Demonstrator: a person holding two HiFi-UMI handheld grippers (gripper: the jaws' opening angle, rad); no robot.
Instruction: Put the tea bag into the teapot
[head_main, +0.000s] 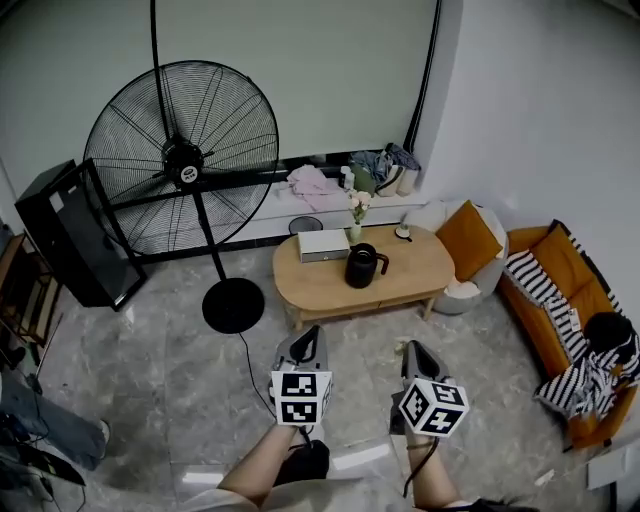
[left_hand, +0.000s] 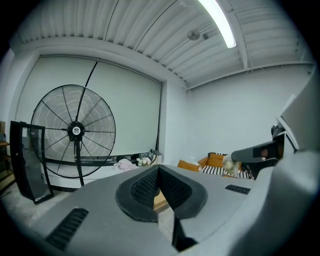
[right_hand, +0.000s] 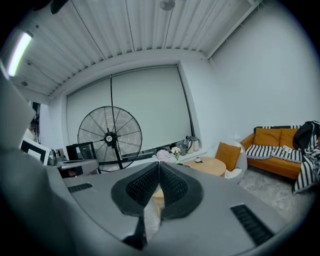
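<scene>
A black teapot (head_main: 364, 266) stands on an oval wooden coffee table (head_main: 420, 268), well ahead of both grippers. Beside it lies a white box (head_main: 323, 244). I cannot make out a tea bag in any view. My left gripper (head_main: 310, 332) hangs over the marble floor short of the table, its jaws shut with nothing between them (left_hand: 159, 169). My right gripper (head_main: 411, 346) is level with it on the right, also shut and empty (right_hand: 159, 164). Both point toward the table. In the right gripper view the table (right_hand: 207, 166) shows past the jaws.
A large pedestal fan (head_main: 182, 160) stands left of the table, its round base (head_main: 233, 305) and cord on the floor near my left gripper. A black cabinet (head_main: 70, 235) is at far left. An orange sofa (head_main: 560, 300) and a cushioned seat (head_main: 465, 245) lie to the right.
</scene>
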